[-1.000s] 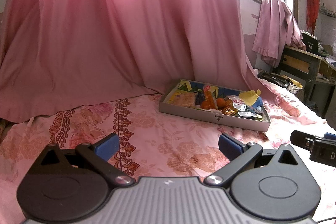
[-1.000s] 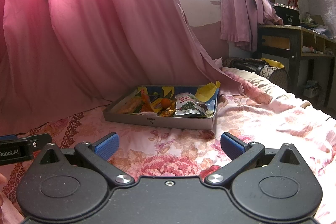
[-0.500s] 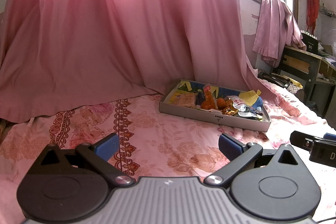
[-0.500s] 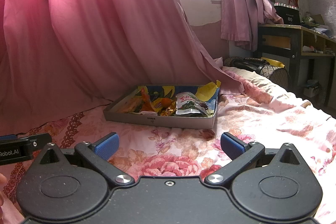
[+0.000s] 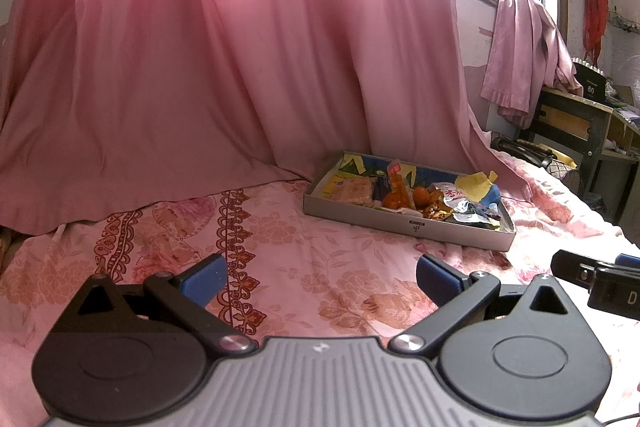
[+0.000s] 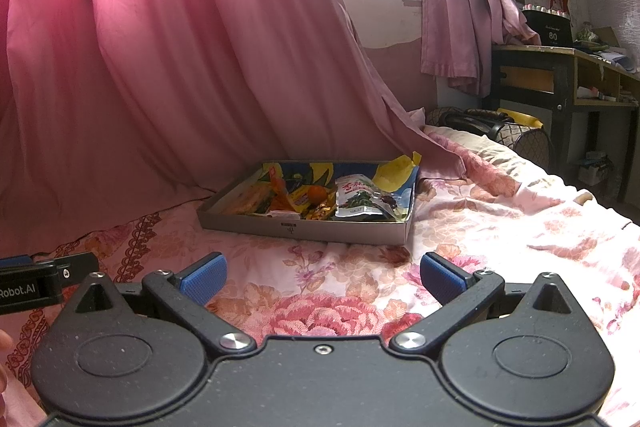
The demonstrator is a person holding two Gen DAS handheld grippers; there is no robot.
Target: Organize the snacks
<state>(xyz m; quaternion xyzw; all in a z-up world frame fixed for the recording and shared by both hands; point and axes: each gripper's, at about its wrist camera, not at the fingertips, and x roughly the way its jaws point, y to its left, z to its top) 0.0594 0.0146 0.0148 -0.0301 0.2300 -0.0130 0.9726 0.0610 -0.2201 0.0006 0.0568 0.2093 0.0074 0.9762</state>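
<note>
Hovering low over a floral pink bedspread [image 6: 500, 227], the right gripper [image 6: 322, 277] holds its blue ribbed pads [image 6: 202, 277] wide apart with nothing between them, pointing level toward a shallow grey cardboard tray [image 6: 308, 229]. The left gripper [image 5: 318, 277], seen from its own camera, is spread just as wide and empty, aimed at the same tray [image 5: 400, 225] from nearer the tray's left end. The two tools sit side by side, each showing at the edge of the other's view. The snacks [image 6: 320, 201] all lie inside the tray: crinkled foil packets, a glossy white-and-green pouch [image 6: 358, 197] at its right end, a small round orange fruit [image 6: 316, 191] near its middle and a flat biscuit pack [image 5: 352, 191] at its left end. Behind the tray, a pink curtain [image 5: 240, 47] hangs in long soft folds down onto the bed; beyond the tray's right end stands a dark wooden desk [image 6: 560, 75].
</note>
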